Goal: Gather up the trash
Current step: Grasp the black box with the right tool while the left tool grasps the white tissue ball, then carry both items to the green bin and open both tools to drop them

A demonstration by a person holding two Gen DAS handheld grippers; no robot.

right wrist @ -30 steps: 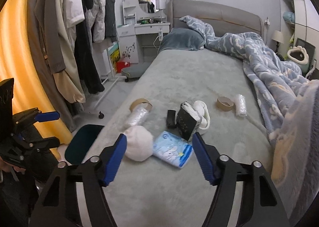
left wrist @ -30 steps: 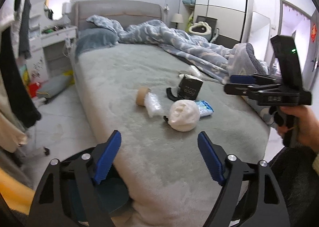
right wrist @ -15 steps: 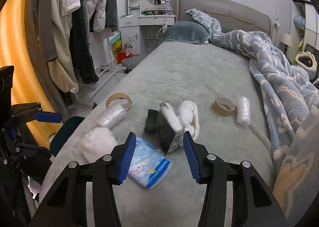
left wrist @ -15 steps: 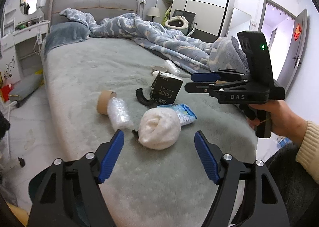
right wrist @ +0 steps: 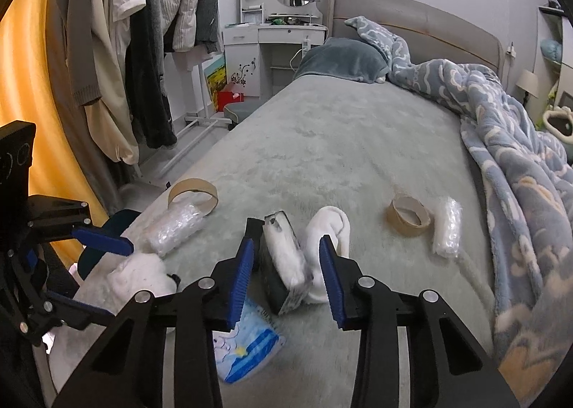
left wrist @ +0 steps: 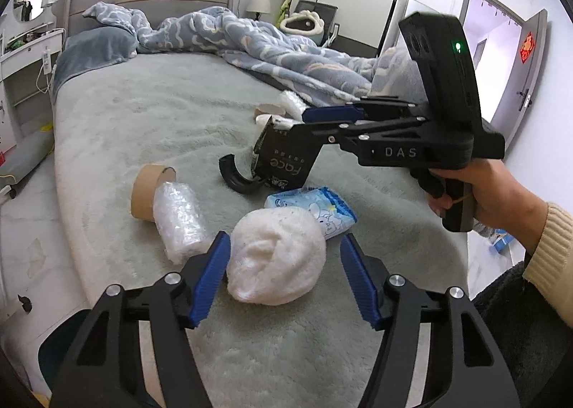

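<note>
On the grey-green bed point(left wrist: 150, 121) lies a heap of trash. A white fluffy wad point(left wrist: 275, 257) sits between the pads of my left gripper point(left wrist: 284, 279), whose jaws are closing; the right pad stands just off it. My right gripper point(right wrist: 286, 279) straddles a black box point(right wrist: 281, 266) stuffed with white tissue. Its jaws are closing too, with small gaps still showing. Around them lie a blue tissue pack point(left wrist: 322, 207), a cardboard tape ring point(left wrist: 152, 191), a bubble-wrap roll point(left wrist: 181, 220) and a black curved piece point(left wrist: 236, 178).
A second tape ring point(right wrist: 408, 216), another bubble-wrap roll point(right wrist: 446, 225) and a white sock point(right wrist: 329, 229) lie farther up the bed. A dark teal bin point(left wrist: 53, 361) stands on the floor by the bed's edge. A blue blanket point(right wrist: 501, 143) covers the right side; hanging clothes point(right wrist: 143, 32) are at the left.
Both grippers came forward and down onto the heap while their jaws narrowed. The left now brackets the white wad, the right brackets the black box.
</note>
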